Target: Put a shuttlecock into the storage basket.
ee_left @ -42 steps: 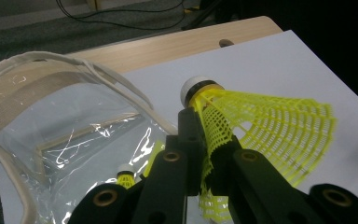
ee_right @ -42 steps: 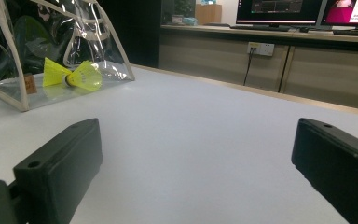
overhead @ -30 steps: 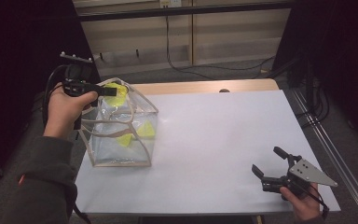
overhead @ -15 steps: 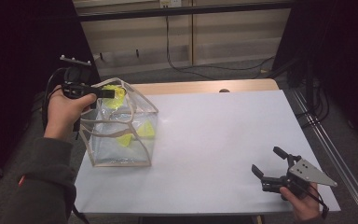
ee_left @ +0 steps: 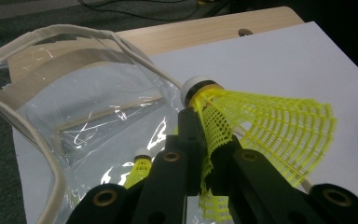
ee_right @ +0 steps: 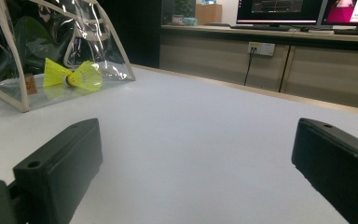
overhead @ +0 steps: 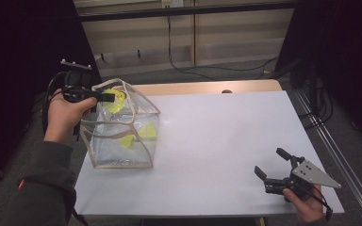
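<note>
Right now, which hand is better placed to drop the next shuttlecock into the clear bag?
Left. Its tongs already pinch a yellow shuttlecock above the clear bag; the right tongs sit open, far across the table.

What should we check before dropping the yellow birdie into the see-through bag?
1. Left gripper shut on the birdie: ok, the jaws pinch its yellow skirt.
2. Birdie over the bag opening: ok, it hangs by the top rim in the high view.
3. Bag mouth open: ok, the rim stands wide.
4. Room inside: ok, two birdies lie at the bottom with space left.
5. Right gripper out of the way: ok, open and far off on the table.
6. Bag steady: cannot tell, nothing holds it.
</note>
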Demonstrator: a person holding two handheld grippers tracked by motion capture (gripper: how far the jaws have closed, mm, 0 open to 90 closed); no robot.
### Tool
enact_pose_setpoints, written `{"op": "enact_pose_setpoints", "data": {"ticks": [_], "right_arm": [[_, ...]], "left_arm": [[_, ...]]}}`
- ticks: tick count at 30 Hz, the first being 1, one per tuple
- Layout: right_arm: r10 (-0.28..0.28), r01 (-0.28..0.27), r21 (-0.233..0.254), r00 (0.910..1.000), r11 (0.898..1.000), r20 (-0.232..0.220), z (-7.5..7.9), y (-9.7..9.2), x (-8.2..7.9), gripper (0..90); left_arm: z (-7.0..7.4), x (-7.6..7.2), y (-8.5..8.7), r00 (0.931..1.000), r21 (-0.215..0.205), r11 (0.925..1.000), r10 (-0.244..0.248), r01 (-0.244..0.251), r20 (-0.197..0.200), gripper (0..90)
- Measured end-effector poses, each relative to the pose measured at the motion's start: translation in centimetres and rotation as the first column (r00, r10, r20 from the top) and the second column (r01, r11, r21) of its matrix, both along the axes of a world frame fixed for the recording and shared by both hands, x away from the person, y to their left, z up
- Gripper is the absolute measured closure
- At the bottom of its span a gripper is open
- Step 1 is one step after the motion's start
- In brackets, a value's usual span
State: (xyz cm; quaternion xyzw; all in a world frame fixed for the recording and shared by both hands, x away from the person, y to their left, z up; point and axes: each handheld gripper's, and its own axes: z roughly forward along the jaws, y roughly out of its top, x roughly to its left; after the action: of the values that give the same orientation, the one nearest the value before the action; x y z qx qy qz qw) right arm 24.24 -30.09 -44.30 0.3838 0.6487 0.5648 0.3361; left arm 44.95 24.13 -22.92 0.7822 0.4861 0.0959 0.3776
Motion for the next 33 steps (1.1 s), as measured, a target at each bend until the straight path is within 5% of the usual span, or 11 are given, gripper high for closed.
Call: {"op": "enact_pose_setpoints", "data": {"ticks": [33], "right_arm": [[0.002, -0.002, 0.0, 1.0, 1.0, -0.001, 0.0, 0.0, 0.0, 1.5]], "left_arm": [[-2.0, 0.3, 0.3, 0.9992, 0.006, 0.9996, 0.027, -0.026, -0.031, 87.1]]}}
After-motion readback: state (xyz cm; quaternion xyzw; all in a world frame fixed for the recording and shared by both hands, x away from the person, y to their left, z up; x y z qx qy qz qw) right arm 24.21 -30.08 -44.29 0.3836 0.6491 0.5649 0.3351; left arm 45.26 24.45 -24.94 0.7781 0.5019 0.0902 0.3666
